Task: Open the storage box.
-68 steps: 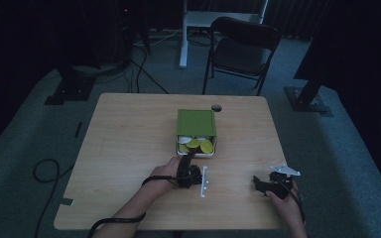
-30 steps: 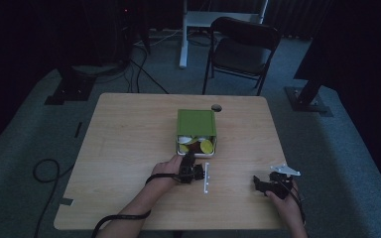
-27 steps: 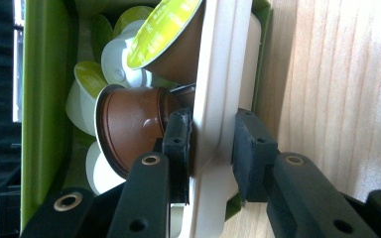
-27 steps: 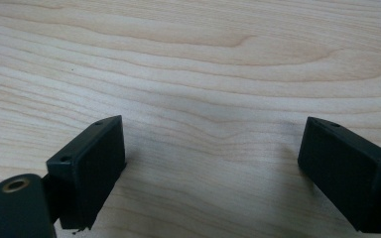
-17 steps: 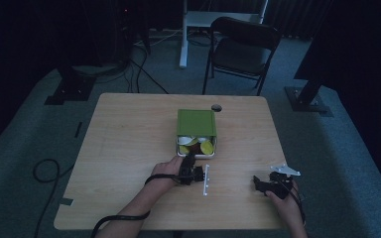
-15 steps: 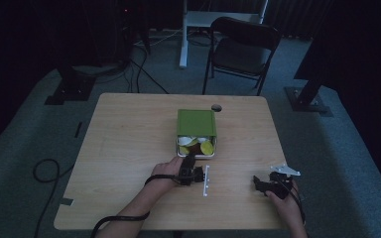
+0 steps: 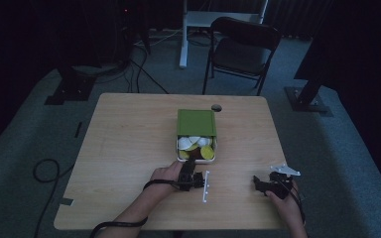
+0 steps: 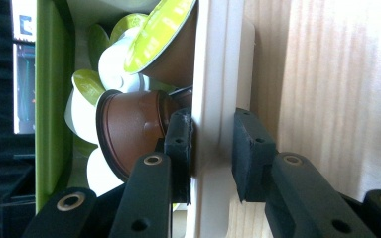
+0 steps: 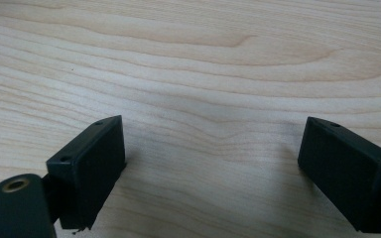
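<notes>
Box wall (image 8: 213, 89) clamped btwn left gripper (image 8: 211, 148) jaws; right gripper (image 9: 213, 163) jaws wide.

A dim lab or recording studio rather than a home: the wooden tabletop (image 7: 129, 148) stands alone on grey carpet (image 7: 25, 144), ringed by dark curtains, black equipment stands (image 7: 74, 84) with cables (image 7: 144, 64) trailing across the floor, and one empty folding chair (image 7: 243, 49) behind.

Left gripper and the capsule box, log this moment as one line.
left gripper: shut on box wall | right gripper: open over table | box: full of capsules
</notes>
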Tool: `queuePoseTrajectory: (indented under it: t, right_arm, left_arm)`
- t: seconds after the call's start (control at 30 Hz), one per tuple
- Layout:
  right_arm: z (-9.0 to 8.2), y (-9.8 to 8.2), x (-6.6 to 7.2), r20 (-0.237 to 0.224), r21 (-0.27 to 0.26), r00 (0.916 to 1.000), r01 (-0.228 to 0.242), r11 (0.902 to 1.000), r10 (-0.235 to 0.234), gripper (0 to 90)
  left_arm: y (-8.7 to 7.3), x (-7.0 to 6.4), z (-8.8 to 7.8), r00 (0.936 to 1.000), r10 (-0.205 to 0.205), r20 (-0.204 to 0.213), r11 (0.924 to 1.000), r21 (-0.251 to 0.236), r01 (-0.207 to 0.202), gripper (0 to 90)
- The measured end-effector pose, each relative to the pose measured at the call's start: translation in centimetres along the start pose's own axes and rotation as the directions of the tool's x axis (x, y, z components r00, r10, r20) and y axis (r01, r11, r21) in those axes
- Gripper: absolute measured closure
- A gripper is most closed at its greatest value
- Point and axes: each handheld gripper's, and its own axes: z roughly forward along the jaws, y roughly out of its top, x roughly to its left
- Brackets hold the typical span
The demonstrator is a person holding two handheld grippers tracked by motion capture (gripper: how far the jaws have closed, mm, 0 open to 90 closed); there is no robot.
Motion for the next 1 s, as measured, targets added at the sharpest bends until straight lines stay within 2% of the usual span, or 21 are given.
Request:
queuePoseTrajectory:
  t: [1.0]
  right_arm:
    - [0.0, 0.0, 0.0, 0.000, 0.000, 1.0000, 0.000, 1.0000, 0.000, 10.7]
  left_arm:
    - [0.1, -2.2, -3.7, 0.9991, 0.037, 0.022, 0.9982, -0.047, -0.036, 72.7]
